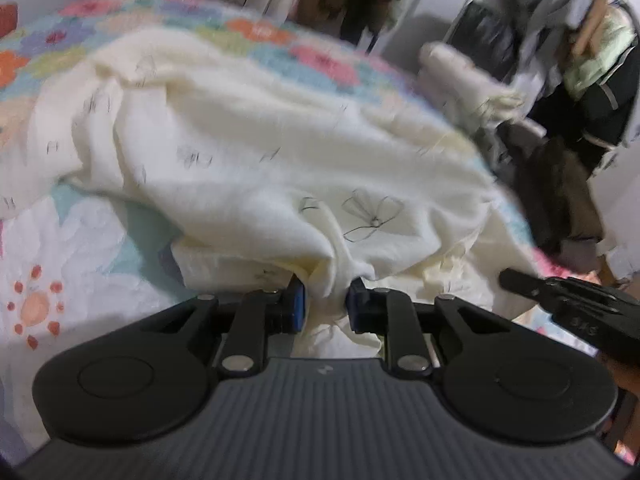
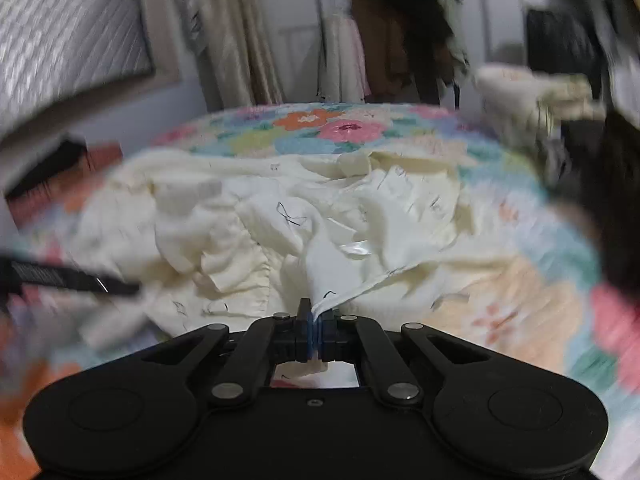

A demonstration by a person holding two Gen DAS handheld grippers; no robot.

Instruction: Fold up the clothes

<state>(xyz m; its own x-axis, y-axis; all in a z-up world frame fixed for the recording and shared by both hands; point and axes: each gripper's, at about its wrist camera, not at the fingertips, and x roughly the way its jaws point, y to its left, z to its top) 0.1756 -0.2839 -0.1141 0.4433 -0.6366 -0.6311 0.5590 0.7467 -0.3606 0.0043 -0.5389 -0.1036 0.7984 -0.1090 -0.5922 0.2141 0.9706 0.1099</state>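
Observation:
A cream garment (image 1: 256,152) printed with thin black flower outlines lies crumpled on a flower-patterned bedspread (image 1: 80,248). My left gripper (image 1: 325,304) has a thick bunch of the garment's near edge between its blue pads, which stand a little apart around the cloth. My right gripper (image 2: 317,322) is shut tight on a thin edge of the same garment (image 2: 280,216), which stretches away from it over the bedspread (image 2: 328,128). The right gripper also shows at the right edge of the left wrist view (image 1: 520,280). The left gripper shows at the left edge of the right wrist view (image 2: 120,286).
A stack of folded pale cloth (image 1: 460,76) sits at the bed's far right corner. A rack of hanging clothes (image 1: 580,40) stands to the right, beyond the bed. Curtains (image 2: 236,40) and more hanging clothes (image 2: 400,32) are behind the bed. Both views are motion-blurred.

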